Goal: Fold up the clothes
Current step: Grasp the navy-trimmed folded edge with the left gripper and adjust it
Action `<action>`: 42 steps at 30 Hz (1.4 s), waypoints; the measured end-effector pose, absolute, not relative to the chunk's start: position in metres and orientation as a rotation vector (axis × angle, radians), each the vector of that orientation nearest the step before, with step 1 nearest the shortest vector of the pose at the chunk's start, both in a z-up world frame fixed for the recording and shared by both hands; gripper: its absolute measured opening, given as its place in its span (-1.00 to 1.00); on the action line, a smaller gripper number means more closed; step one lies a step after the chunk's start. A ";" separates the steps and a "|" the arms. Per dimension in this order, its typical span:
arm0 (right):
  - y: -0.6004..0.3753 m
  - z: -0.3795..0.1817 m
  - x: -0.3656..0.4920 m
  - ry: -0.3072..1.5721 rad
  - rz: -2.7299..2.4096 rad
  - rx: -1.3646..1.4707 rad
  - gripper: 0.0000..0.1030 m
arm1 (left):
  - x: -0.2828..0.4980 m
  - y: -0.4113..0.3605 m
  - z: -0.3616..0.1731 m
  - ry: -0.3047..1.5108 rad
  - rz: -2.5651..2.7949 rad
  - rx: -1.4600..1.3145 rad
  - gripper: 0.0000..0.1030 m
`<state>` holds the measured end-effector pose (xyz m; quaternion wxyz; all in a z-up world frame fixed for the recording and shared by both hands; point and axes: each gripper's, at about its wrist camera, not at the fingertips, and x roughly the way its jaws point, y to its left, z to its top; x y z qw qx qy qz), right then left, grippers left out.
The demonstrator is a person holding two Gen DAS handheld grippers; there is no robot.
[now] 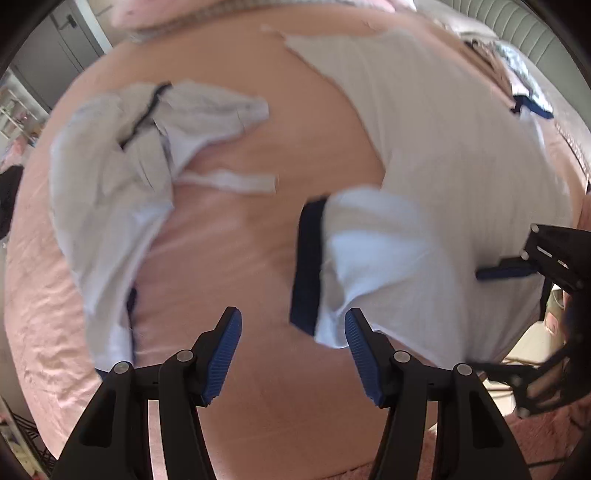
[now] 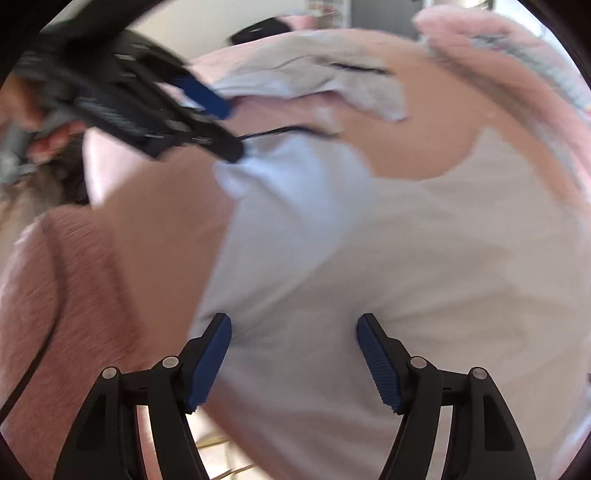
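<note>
A white T-shirt (image 1: pixel 454 147) lies spread on the pink bed sheet (image 1: pixel 240 229), and it fills the right wrist view (image 2: pixel 369 258). One sleeve with a navy cuff (image 1: pixel 306 266) is folded inward over the shirt. My left gripper (image 1: pixel 291 317) hovers open just beside that sleeve, whose edge is near its right finger, and nothing is between the pads. It also shows in the right wrist view, where the left gripper (image 2: pixel 225 125) sits at the sleeve's edge. My right gripper (image 2: pixel 293 319) stands open above the shirt body; it appears at the right edge as the right gripper (image 1: pixel 509 271).
A second white garment (image 1: pixel 110 166) lies crumpled on the left of the bed. Pink pillows (image 1: pixel 166 14) and a padded headboard (image 1: pixel 524 26) are at the far end, with more clothes (image 1: pixel 517 70) near them. A fuzzy pink blanket (image 2: pixel 55 295) hangs at the near edge.
</note>
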<state>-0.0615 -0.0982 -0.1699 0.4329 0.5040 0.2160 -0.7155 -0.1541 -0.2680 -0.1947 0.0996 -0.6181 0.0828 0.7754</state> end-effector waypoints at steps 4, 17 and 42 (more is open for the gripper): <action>-0.085 -0.175 -0.059 0.495 -1.810 1.281 0.38 | -0.148 -0.272 -0.197 0.097 2.255 -1.726 -0.81; -0.069 -0.179 -0.059 0.545 -1.774 1.302 0.39 | -0.141 -0.277 -0.162 0.707 2.261 -1.676 -0.85; -0.073 -0.185 -0.065 0.408 -1.881 1.333 0.48 | -0.135 -0.282 -0.171 -0.433 2.415 -1.708 -0.91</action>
